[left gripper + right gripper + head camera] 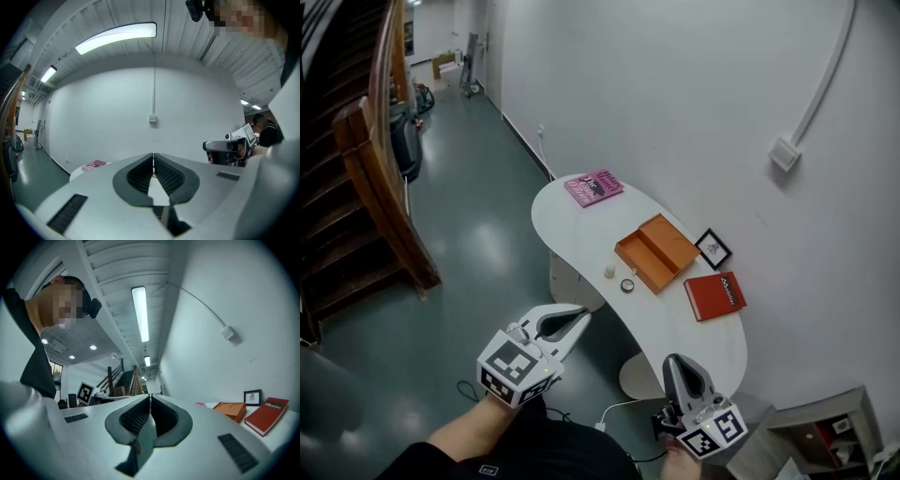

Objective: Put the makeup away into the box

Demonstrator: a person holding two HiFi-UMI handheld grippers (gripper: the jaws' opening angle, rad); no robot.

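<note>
An open orange box (656,251) lies on the white curved table (572,225), also low at the right of the right gripper view (230,409). Two small makeup items sit just left of the box: a cream jar (608,271) and a round dark compact (627,285). My left gripper (584,314) hangs off the table's near edge, short of the makeup; its jaws meet at the tips (153,155) with nothing between them. My right gripper (673,359) is lower right, below the table's end, shut and empty (150,395).
A pink book (593,187) lies at the table's far end; a red book (714,294) and a small picture frame (713,248) sit right of the box. A wooden staircase (356,187) rises at left. A white cable (619,408) trails on the floor.
</note>
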